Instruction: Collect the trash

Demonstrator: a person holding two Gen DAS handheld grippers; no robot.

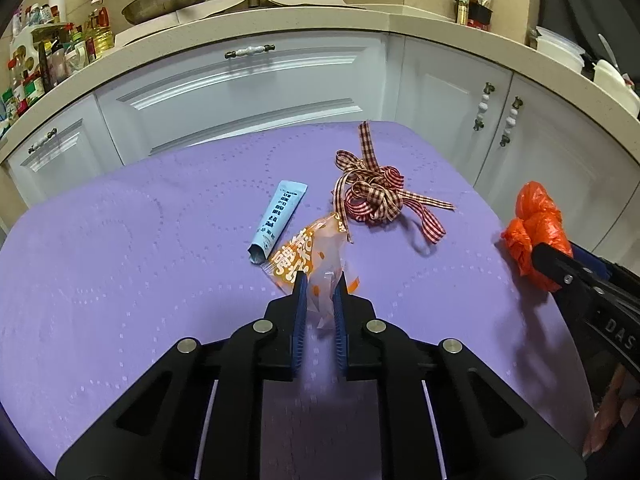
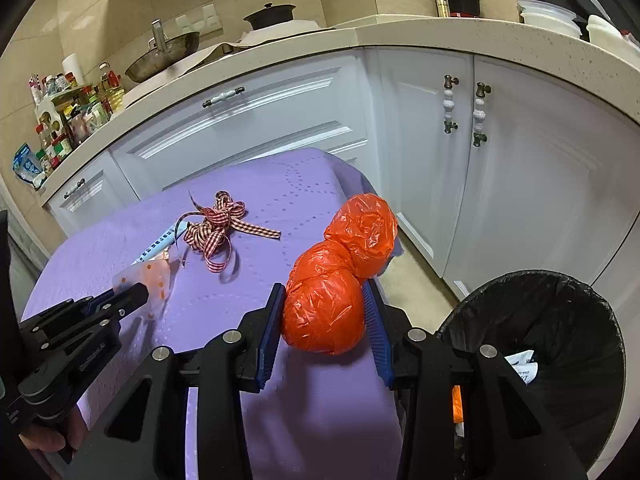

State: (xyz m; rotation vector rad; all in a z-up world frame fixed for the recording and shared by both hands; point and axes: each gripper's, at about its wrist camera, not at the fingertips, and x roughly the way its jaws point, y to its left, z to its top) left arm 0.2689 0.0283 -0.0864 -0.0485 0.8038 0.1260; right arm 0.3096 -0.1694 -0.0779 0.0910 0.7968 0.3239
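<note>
While my left tongs [image 1: 319, 294] pinch the orange snack wrapper [image 1: 308, 258], the film could slip. My right tongs [image 2: 326, 308] clamp the orange plastic bag [image 2: 340, 284]; the bin [image 2: 560, 344] waits at four o'clock.

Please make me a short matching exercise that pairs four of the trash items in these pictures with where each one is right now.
Things:
1. orange snack wrapper
2. red plastic bag
3. checked ribbon
4. blue tube

Places:
A. lying free on the purple cloth, beside the wrapper
B. clamped in the right tool
C. lying free, tangled, farthest back on the cloth
D. pinched in the left tool

Pairs: 1-D, 2-B, 3-C, 4-A
</note>
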